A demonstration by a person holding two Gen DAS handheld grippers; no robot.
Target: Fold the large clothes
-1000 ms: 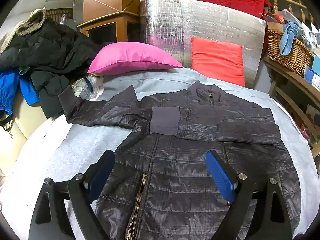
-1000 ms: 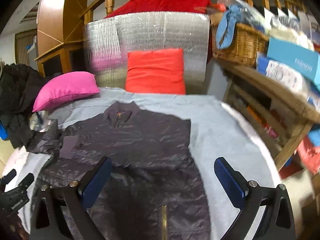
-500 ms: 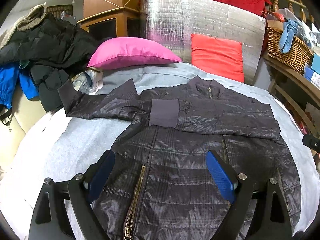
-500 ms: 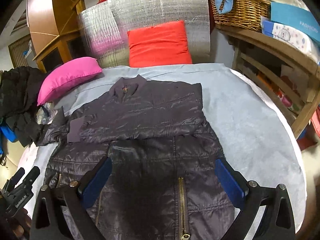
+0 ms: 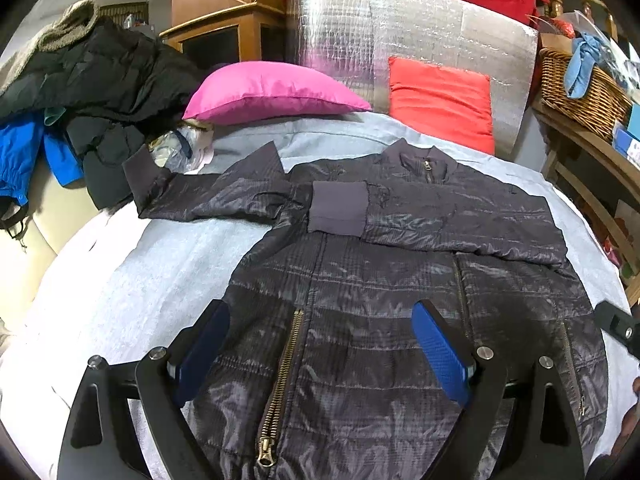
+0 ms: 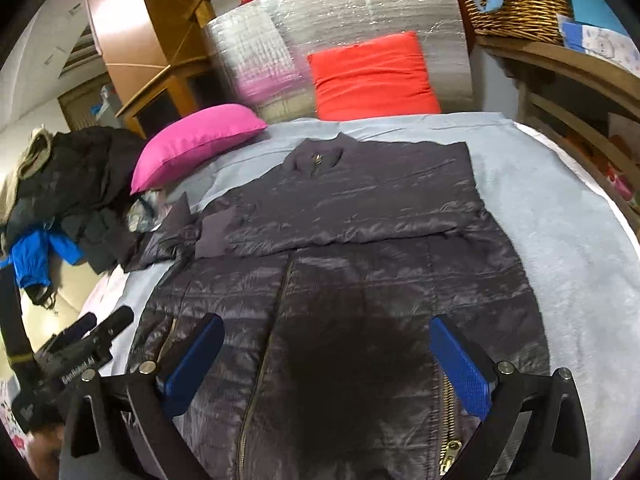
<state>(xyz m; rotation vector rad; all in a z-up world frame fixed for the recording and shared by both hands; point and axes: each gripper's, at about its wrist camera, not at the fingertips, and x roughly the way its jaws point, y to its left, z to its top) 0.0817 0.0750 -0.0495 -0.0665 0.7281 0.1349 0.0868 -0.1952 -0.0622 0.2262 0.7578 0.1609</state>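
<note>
Both the left tongs (image 5: pixel 320 350) and right tongs (image 6: pixel 326 360) hang spread wide, pinching nothing, over the dark quilted jacket (image 5: pixel 400 280) (one sleeve folded across its chest) on the bed (image 5: pixel 160 264).

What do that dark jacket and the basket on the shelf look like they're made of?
Jacket: probably thin nylon or polyester, glossy; it shines in creases, is quilted in bands, with a brassy metal zipper. Basket: woven wicker or rattan, judging by the tan interlaced strands.
</note>
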